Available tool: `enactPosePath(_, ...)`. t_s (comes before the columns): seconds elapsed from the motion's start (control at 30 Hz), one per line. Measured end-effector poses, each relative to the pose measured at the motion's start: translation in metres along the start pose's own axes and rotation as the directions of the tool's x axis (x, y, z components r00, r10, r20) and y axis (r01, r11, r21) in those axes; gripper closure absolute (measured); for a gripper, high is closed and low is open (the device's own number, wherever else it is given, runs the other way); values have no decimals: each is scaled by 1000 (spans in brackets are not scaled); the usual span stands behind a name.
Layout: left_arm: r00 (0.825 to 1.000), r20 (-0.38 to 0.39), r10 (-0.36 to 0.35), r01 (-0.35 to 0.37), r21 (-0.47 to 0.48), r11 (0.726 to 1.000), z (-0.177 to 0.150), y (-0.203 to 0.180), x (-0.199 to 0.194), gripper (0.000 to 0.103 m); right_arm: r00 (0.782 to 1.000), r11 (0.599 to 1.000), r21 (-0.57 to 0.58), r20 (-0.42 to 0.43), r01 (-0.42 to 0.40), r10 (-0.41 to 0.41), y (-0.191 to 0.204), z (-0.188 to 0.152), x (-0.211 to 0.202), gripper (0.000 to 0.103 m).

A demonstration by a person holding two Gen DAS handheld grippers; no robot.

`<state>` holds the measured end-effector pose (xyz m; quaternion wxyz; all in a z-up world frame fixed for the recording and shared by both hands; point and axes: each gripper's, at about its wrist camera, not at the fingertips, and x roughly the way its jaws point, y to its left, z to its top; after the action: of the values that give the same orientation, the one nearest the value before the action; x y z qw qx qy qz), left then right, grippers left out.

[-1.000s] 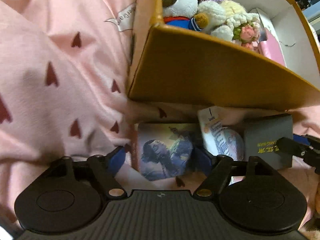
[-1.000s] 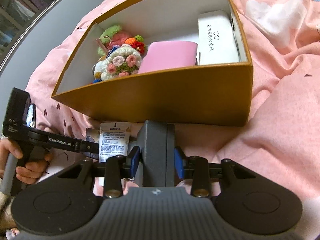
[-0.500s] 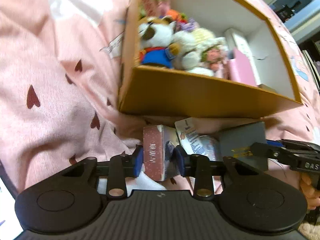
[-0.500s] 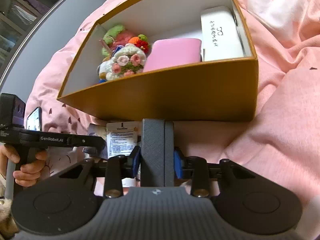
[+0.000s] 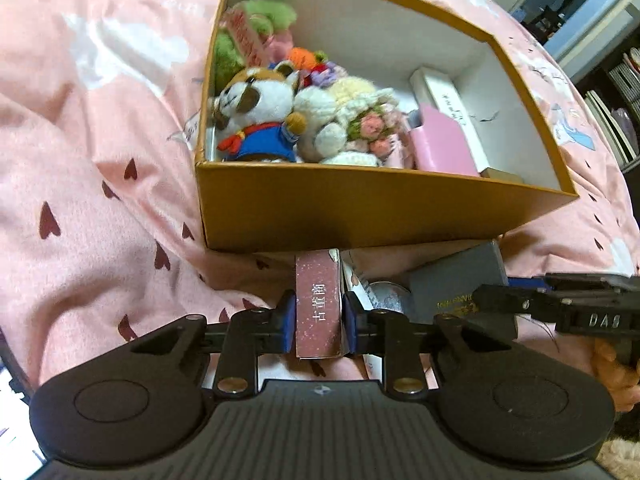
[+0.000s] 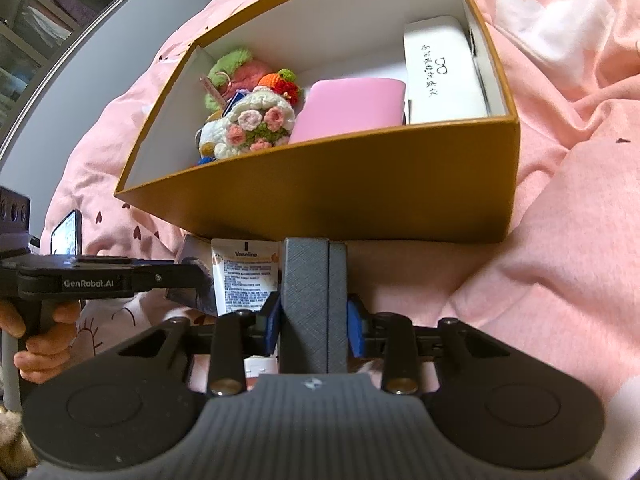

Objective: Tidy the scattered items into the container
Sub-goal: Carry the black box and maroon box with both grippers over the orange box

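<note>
An open orange cardboard box (image 5: 360,208) (image 6: 360,196) stands on the pink bedding and holds plush toys (image 5: 256,116), a crocheted flower toy (image 6: 256,124), a pink case (image 6: 352,108) and a white glasses case (image 6: 444,72). My left gripper (image 5: 318,316) is shut on a maroon card box (image 5: 318,304), held edge-up just in front of the orange box. My right gripper (image 6: 314,320) is shut on a dark grey case (image 6: 314,300), held upright before the orange box; the case also shows in the left wrist view (image 5: 456,284). A Vaseline sachet (image 6: 244,276) lies on the bedding between them.
Pink heart-print bedding (image 5: 100,208) lies all around, rumpled at the right (image 6: 580,200). The other hand-held gripper crosses each view: at the right (image 5: 560,308) and at the left (image 6: 92,276). A grey wall and shelves stand beyond the bed (image 6: 60,40).
My left gripper closed on the maroon card box, turned it edge-up and lifted it, and the orange box's inside came into view. My right gripper rose slightly with the grey case.
</note>
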<state>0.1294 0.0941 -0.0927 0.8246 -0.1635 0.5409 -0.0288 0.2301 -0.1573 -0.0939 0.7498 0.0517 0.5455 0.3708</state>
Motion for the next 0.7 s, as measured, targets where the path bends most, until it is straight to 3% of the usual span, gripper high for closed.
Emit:
enactPosePath(0.4,990,144,4,-12,51,999,0,-13,-67,77,995,991,-125,89,-40,51,33,7,-58,67)
enactPosePath(0.7,968,239,-74,53,93,994,22,-19,-117,77,969,978,-207,237,-16,65,59,45,-107,67)
